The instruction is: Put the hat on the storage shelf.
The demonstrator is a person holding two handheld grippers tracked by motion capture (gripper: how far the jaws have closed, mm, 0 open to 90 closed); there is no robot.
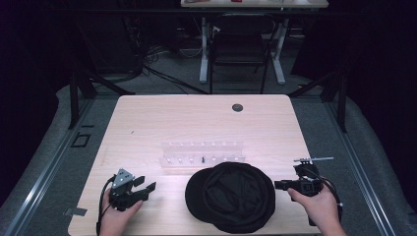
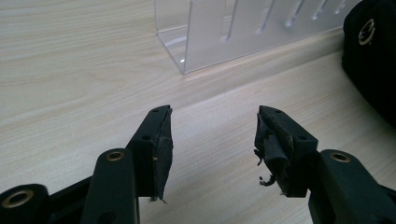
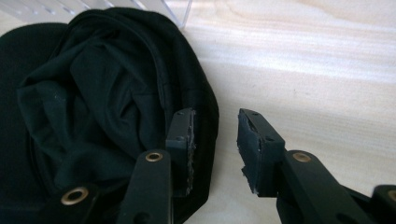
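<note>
i see my right hand-held gripper [image 3: 215,140] part open and empty just beside the black hat [image 1: 231,195] on the pale wooden table [image 1: 162,118], my left hand-held gripper [image 2: 212,140] open and empty farther off, a dark room with a chair [image 1: 239,49] beyond.

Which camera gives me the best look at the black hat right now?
The high view: the whole black hat lies on the table, in front of the clear rack. The right gripper view shows its crumpled crown and near rim close up; the left gripper view catches one edge with a metal eyelet.
</note>
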